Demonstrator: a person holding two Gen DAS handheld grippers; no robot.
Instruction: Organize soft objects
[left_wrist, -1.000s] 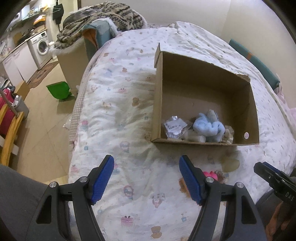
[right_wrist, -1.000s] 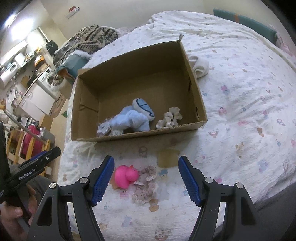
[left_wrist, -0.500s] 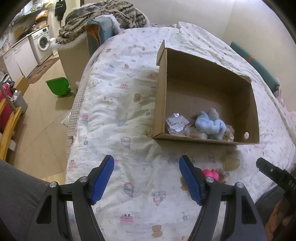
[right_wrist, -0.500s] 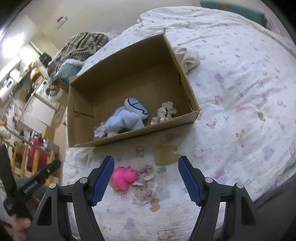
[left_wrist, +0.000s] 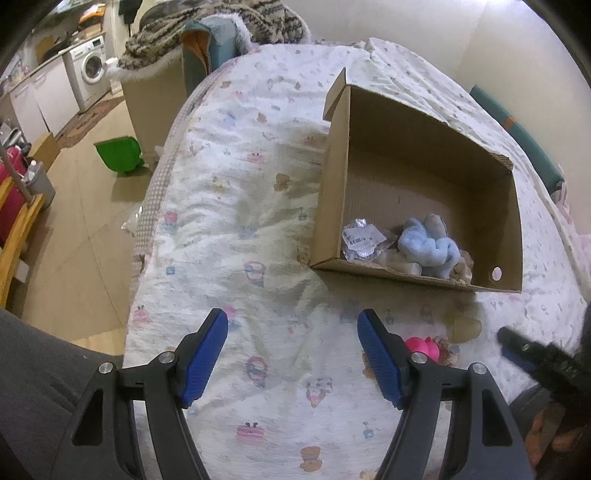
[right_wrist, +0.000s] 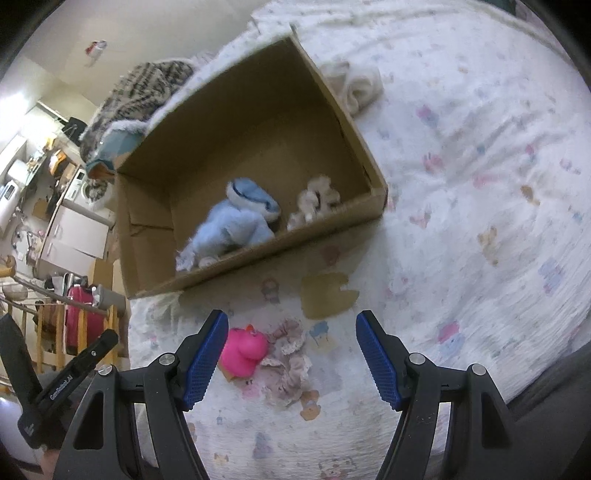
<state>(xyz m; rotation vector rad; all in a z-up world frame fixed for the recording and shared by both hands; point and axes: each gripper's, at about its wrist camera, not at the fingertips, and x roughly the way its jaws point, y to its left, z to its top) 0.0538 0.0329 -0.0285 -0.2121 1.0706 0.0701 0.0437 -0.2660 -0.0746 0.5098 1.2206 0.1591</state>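
An open cardboard box (left_wrist: 424, 122) (right_wrist: 258, 85) lies on the bed. Inside it are a light blue plush toy (left_wrist: 428, 245) (right_wrist: 236, 221), a beige frilly item (right_wrist: 314, 201) and a clear plastic packet (left_wrist: 360, 240). On the bedspread in front of the box lie a pink soft duck (right_wrist: 243, 350) (left_wrist: 423, 347) and a frilly mauve cloth (right_wrist: 290, 360). My right gripper (right_wrist: 291, 354) is open, low over the duck and the cloth. My left gripper (left_wrist: 291, 354) is open and empty over bare bedspread, left of the duck.
A rolled white cloth (right_wrist: 356, 86) lies on the bed beyond the box. A flat cardboard scrap (right_wrist: 327, 297) lies near the box front. The bed edge drops to the floor on the left, with a green bin (left_wrist: 118, 155), a washing machine (left_wrist: 92, 79) and a blanket-covered chair (left_wrist: 207, 44).
My right gripper has moved down and forward toward the duck and cloth, tilting the view. My left gripper has drifted slightly. Both stay open.
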